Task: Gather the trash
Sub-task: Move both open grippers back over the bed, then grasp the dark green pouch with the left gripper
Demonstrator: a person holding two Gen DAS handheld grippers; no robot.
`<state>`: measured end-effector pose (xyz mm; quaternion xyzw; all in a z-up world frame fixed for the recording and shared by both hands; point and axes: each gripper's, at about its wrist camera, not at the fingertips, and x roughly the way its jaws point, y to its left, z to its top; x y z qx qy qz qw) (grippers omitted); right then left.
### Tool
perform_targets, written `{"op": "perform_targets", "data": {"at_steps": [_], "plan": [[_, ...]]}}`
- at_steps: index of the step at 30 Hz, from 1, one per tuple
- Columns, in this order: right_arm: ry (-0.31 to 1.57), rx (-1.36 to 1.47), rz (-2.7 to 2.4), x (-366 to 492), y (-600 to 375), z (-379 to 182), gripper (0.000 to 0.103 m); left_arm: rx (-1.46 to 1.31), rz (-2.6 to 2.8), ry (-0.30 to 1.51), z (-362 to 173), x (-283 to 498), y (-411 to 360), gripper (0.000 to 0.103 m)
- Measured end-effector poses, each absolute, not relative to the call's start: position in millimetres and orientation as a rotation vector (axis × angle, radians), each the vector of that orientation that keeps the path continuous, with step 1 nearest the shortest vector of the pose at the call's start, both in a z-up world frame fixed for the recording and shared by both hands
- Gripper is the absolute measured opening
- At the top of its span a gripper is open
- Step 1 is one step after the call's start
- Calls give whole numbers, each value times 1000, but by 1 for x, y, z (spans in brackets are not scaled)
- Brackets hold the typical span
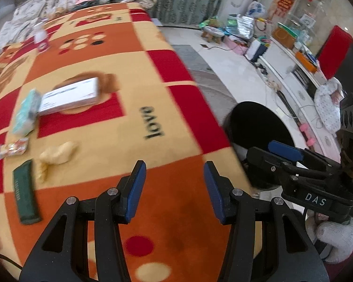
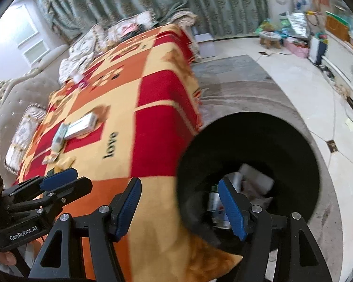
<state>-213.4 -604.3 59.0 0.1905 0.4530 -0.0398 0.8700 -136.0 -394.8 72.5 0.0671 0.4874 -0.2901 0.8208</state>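
Trash is what you've got lined up near the "love" lettering (image 1: 153, 123) on the blanket-covered surface (image 1: 176, 211): a crumpled yellow wrapper (image 1: 58, 154), a dark green flat packet (image 1: 26, 198) just beside it, a small red-and-white snack packet (image 1: 11, 149), and further back from the lettering a white box (image 1: 70, 96) with one end resting on a pale green tissue pack (image 1: 26, 115).

Your left gripper (image 1: 174, 190) hovers over the orange patch on the near side of the lettering, jaws apart, nothing between them. Your right gripper (image 2: 180, 209) sits at the surface's edge, jaws wide apart and empty, one blue pad (image 2: 231, 211) out over the mouth of the black bin (image 2: 294, 155).

That bin stands on the floor right against the surface's edge, on the far side of the red squares from the lettering. Inside you can see a can (image 2: 214, 199) and some white crumpled scraps (image 2: 256, 183). The view is blurred, so no labels are readable.
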Motion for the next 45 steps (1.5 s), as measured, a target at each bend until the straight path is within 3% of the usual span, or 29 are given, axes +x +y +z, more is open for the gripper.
{"op": "perform_targets", "data": {"at_steps": [22,33,38,41,43,45], "plan": [[1020,214,186,-141,-456,45,65,54,-194,1048,40,-88,-214,49],[1015,165,223,-103,-432,54,71,-19,-200,1095,23,-75,-211,59],[1023,156,236,-89,-426,54,71,86,-208,1046,21,-80,-226,61],[1022,159,255,-82,-421,55,71,20,-223,1043,22,-77,-213,53],[1015,161,283,-79,-415,58,71,23,-231,1048,24,-74,-207,38],[1007,159,321,-75,-406,62,71,13,-243,1056,25,-72,-198,38]]}}
